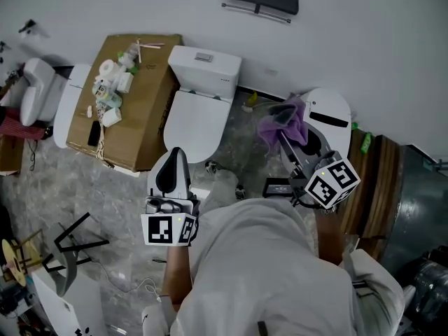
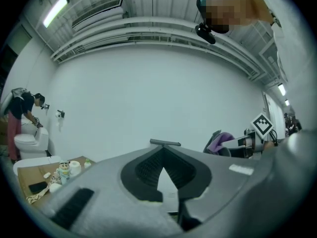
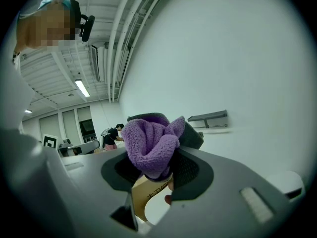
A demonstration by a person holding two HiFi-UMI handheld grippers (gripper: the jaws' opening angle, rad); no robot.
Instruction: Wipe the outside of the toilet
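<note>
Purple cloth (image 1: 283,121) is bunched and clamped between the jaws of the right gripper (image 1: 288,142), to the right of the toilet (image 1: 199,114) and clear of it. The left gripper (image 1: 173,161) hangs in front of the toilet's bowl, jaws closed on nothing. Wiping appears not yet begun: bring the cloth onto the toilet's outer shell with the protruding wad leading rather than the jaw tips, grip firmly, press lightly, overlap the strokes, and hold the idle gripper away from the cardboard box (image 1: 133,103) left of the toilet.
</note>
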